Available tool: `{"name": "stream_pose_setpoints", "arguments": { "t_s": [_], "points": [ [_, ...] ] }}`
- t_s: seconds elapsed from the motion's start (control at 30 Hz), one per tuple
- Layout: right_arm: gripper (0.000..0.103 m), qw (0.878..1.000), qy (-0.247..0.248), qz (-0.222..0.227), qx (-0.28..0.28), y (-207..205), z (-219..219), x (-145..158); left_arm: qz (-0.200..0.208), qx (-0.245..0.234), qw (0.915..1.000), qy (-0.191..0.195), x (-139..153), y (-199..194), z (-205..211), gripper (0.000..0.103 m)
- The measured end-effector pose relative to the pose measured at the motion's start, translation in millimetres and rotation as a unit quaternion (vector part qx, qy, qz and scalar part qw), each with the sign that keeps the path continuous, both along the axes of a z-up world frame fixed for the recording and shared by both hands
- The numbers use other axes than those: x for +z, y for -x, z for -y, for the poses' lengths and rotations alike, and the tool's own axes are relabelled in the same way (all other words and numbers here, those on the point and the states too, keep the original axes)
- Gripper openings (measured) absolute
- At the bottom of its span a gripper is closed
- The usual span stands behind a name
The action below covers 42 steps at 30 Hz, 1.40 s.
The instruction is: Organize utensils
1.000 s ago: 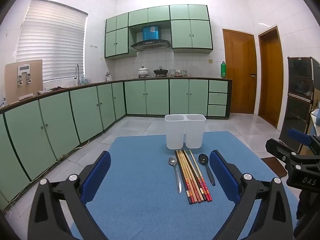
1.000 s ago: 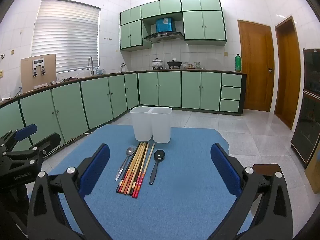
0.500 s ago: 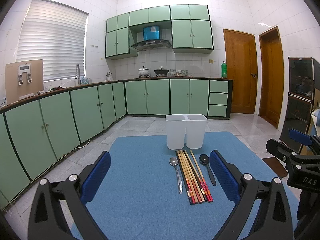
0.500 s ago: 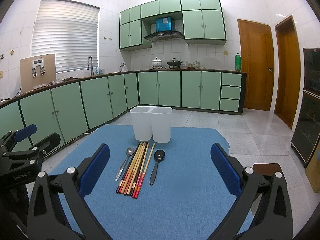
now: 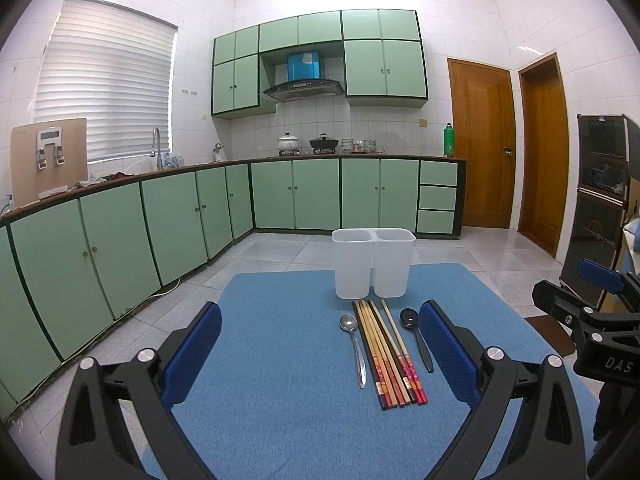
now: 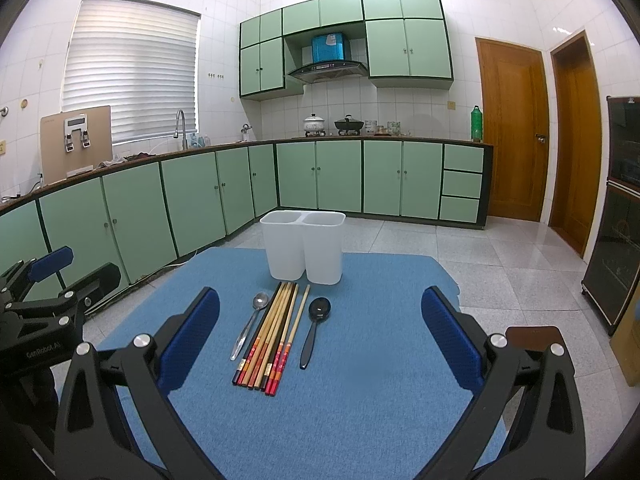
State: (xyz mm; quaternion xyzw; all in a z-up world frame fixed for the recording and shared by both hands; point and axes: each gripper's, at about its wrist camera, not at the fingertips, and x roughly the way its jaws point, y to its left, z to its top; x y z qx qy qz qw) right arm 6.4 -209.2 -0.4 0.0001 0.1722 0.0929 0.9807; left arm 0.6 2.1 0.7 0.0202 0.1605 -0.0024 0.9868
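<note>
Blue cloth (image 5: 280, 360) covers the table under the left gripper (image 5: 320, 344), whose jaws stand wide apart with nothing between the pads. Ahead of them and toward the right-hand pad lie the utensils: a silver spoon (image 5: 354, 344), then a tight bundle of chopsticks (image 5: 386, 352), then a black spoon (image 5: 416, 340) lying just beside that pad's tip. Beyond them, touching the far ends of the chopsticks or nearly so, stands the white two-compartment holder (image 5: 372, 262), both compartments empty as far as can be seen. Compared with the pictures from a second and half a second ago, this view has hardly shifted; the holder and utensils sit a touch further right in the frame, no more.

Blue again in the right wrist view, where the right gripper (image 6: 320, 340) also has its jaws spread fully, gripping nothing. Here the chopsticks (image 6: 272, 336) and silver spoon (image 6: 250, 330) lie ahead and nearer the left-hand pad, the black spoon (image 6: 314, 330) close to the midline, and the holder (image 6: 304, 250) past them all. The left gripper's body shows at the far left edge. Nothing has moved here since the earlier pictures either.

So little change suggests the sorting has not begun: every utensil is on the cloth, and both grippers appear poised for a first approach.
</note>
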Motion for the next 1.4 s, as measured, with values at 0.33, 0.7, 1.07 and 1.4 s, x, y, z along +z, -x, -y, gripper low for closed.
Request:
{"name": "stream_pose_setpoints", "arguments": {
  "t_s": [0.33,0.7,1.07,1.4],
  "points": [
    [0.098,1.0,0.0,-0.001,0.0,0,0,0,0.0,0.001,1.0,0.0,0,0,-3,0.097],
    [0.098,1.0,0.0,-0.006,-0.001,-2,-3,-13,0.0,0.002,1.0,0.001,1,2,-4,0.097],
    [0.098,1.0,-0.001,-0.009,-0.002,-2,-2,-13,-0.001,0.002,1.0,0.001,1,2,-6,0.097],
    [0.098,1.0,-0.003,-0.013,-0.003,-5,0,-16,-0.005,0.004,1.0,0.001,-4,1,-8,0.097]
  ]
}}
